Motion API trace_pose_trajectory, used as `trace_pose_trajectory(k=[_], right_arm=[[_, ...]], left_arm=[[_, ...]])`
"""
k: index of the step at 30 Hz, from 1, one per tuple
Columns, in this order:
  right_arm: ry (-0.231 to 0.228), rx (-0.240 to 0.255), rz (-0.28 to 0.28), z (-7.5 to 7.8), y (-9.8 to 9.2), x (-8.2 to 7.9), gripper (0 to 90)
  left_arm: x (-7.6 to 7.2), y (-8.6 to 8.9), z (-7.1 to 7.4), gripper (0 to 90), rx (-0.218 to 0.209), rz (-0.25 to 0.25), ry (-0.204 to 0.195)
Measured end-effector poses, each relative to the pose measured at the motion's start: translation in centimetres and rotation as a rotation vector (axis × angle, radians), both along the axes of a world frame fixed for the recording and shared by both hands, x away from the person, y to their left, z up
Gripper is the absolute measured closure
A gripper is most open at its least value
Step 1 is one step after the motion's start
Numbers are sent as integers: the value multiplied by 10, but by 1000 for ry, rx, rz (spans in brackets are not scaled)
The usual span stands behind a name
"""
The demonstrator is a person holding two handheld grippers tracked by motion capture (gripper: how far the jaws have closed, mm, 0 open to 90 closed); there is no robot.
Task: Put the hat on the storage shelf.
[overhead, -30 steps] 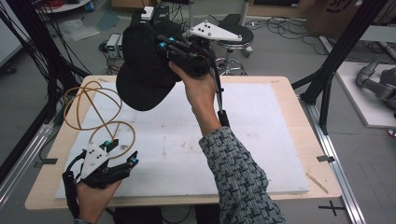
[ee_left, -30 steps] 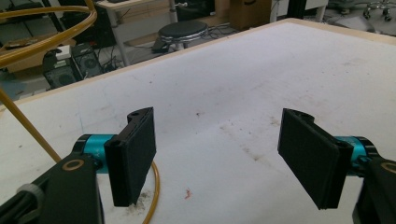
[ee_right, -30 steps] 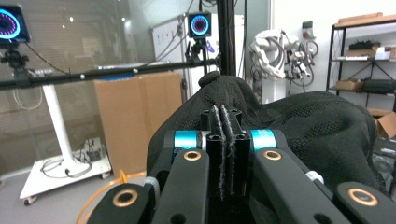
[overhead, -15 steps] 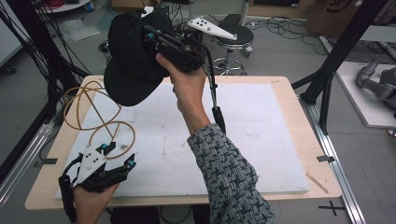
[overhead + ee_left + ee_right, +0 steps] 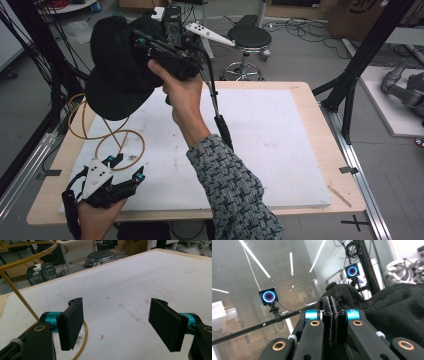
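A black cap hangs high above the table's far left, held up by my right gripper, which is shut on its fabric. In the right gripper view the jaws press together on a thin fold of the black cap, and the camera looks up at the ceiling. My left gripper rests low at the near left of the white board, open with nothing between its fingers. A yellow cord loops on the board just beyond it, and the same yellow cord passes the left jaw.
A black stool and computer cases stand past the far edge. Black frame posts flank the table on both sides. The right gripper's cable hangs down over the board's middle. Two ring-lit cameras sit on a rail overhead.
My right gripper has lifted the cap higher and carried it to the left, tipping upward. The left gripper has stayed put, open, near the front-left corner.
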State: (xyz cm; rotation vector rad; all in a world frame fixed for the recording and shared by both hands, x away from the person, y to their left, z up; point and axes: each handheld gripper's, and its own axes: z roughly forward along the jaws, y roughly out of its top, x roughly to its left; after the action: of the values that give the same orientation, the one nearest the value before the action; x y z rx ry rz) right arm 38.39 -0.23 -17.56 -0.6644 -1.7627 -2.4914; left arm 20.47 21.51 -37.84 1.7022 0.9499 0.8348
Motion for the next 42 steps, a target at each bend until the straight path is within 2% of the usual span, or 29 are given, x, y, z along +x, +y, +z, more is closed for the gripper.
trace_pose_trajectory(k=[5,8,10,11,16,17,18,19,20,21,22,23,25,31,33,36,39,42], right_arm=[[25,15,42,-5,17,0,897],[30,-26,52,-14,36,1,897],[34,-36,55,-17,41,1,897],[46,-57,68,-23,50,1,897],[71,-92,74,-36,68,3,896],[72,-126,72,-43,76,4,896],[72,-126,72,-43,76,4,896],[75,-149,73,-46,80,5,896],[67,-188,75,-52,85,6,896],[67,-188,75,-52,85,6,896],[70,-223,73,-58,89,7,895],[70,-223,73,-58,89,7,895],[71,-264,69,-64,96,9,894],[95,-308,44,-72,99,17,890],[115,-331,53,-75,98,20,881],[119,-345,59,-77,99,20,874],[133,-377,93,-83,105,19,759],[161,-380,109,-85,105,21,715]], left_arm=[[-1,2,-2,284,2,3,3],[-2,4,-3,284,-2,6,1],[-2,4,-4,284,-6,9,5],[-3,5,-5,284,-4,8,5],[-4,7,-7,285,-2,14,9],[-4,8,-8,285,-1,16,11],[-4,8,-8,285,-1,16,11],[-4,8,-8,285,-2,16,12],[-4,9,-7,285,-2,19,10],[-4,9,-7,285,-2,19,10],[-4,9,-7,285,-1,19,9],[-4,10,-7,285,2,19,11],[-4,10,-7,285,4,20,15],[-5,9,-8,285,5,18,15],[-4,9,-7,285,8,19,18],[-3,8,-7,285,5,18,19],[-4,5,-6,311,9,11,18],[-5,4,-8,309,12,8,25]])
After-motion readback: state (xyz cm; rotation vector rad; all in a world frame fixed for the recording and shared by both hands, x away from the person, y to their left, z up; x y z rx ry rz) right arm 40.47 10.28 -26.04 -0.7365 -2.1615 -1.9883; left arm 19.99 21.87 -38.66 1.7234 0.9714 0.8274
